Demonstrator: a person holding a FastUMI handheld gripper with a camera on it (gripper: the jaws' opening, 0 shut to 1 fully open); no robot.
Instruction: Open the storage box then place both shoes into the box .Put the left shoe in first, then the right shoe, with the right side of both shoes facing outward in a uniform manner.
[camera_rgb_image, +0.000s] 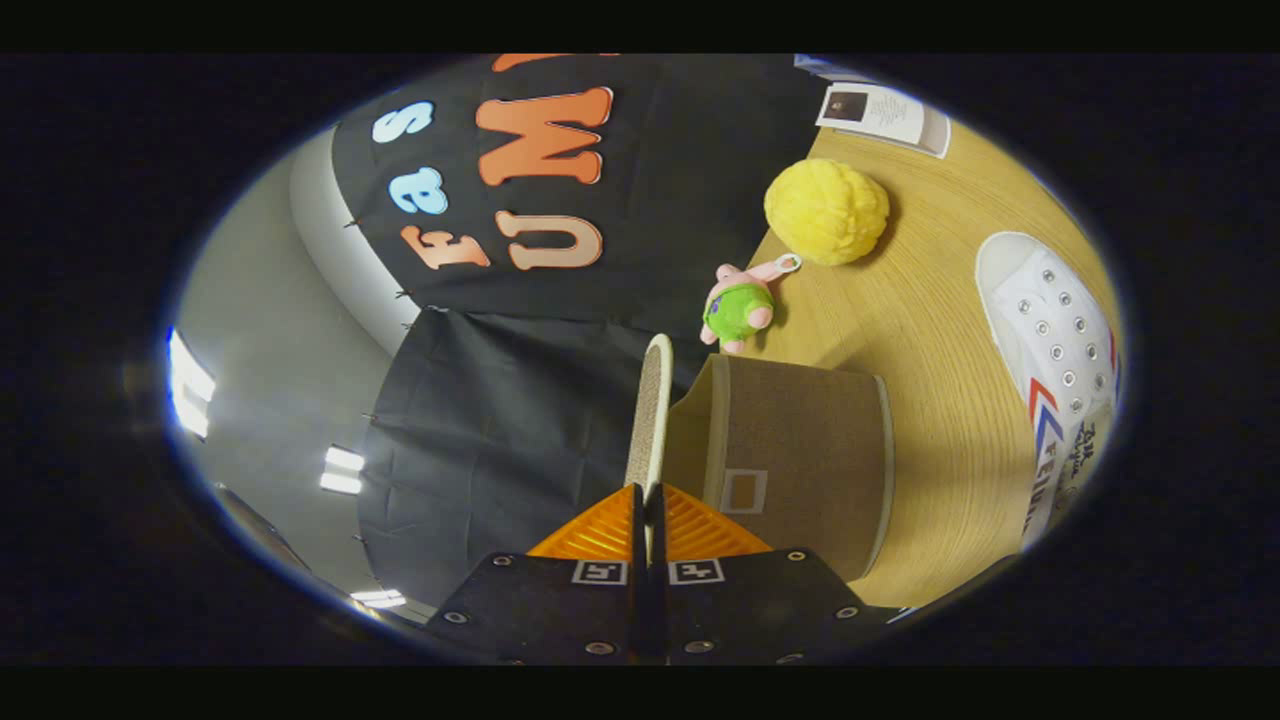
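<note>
The gripper (648, 495) has its two fingers pinched almost together on the thin edge of a lid (648, 415), which stands on its edge and runs straight ahead from the fingertips. The whole view is rolled sideways, so the wooden table (930, 330) appears as a slope to the right of the fingers.

Just to the right of the lid is the storage box (790, 450), a brown fabric box with pale trim and a small label window on the side that faces the camera. The lid looks lifted off the box's top, or swung up from it; whether it is hinged or fully free cannot be told. So opening the box seems under way or nearly done.

One white lace-up shoe (1060, 350) with red and blue stripes lies on the table, well apart from the box, on its far side from the gripper. Which foot it fits is unclear. No shoe can be seen inside the box, so both placements appear still to come.

Beyond the box, near the table's far edge, sit a small pink and green plush toy (738, 308) and a yellow fuzzy ball (826, 210), with a printed sheet (885, 115) farther on. Bare table lies between box and shoe, leaving room to reach. The black cloth wall hangs close to the left of the lid.
</note>
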